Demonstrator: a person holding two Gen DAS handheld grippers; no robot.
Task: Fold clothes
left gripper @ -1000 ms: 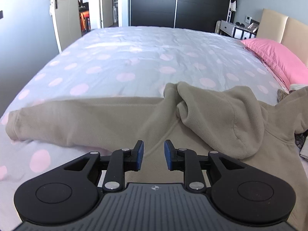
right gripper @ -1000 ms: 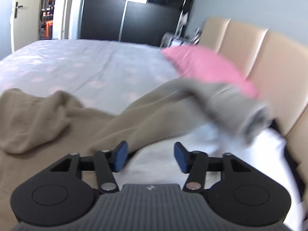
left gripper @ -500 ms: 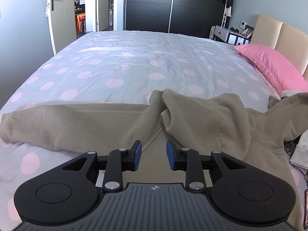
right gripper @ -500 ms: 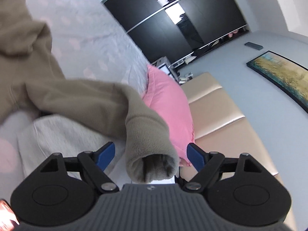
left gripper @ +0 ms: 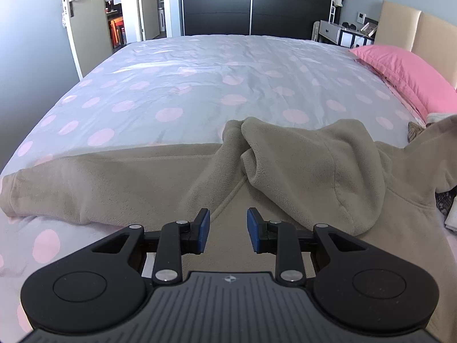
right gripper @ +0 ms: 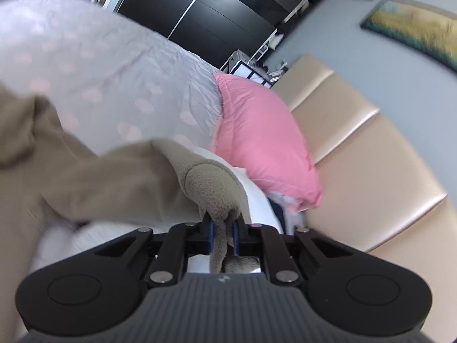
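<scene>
A beige fleece hoodie [left gripper: 300, 165] lies spread on the polka-dot bed cover [left gripper: 200, 85], its hood bunched in the middle and one sleeve [left gripper: 85, 188] stretched out to the left. My left gripper [left gripper: 228, 230] hovers just above the hoodie's body, open, with nothing between its blue pads. In the right wrist view, my right gripper [right gripper: 222, 235] is closing, and its pads pinch the cuff [right gripper: 211, 183] of the other sleeve, which is lifted off the bed near the pillow.
A pink pillow [right gripper: 265, 143] leans against the beige padded headboard [right gripper: 357, 143]. White and dark clothes [right gripper: 257, 197] lie under the raised sleeve. Beyond the bed stand a black wardrobe [left gripper: 251, 3] and an open door [left gripper: 85, 23].
My right gripper closed on the sleeve cuff that sat between its open jaws and rose with it. My left gripper's view shifted slightly over the hoodie.
</scene>
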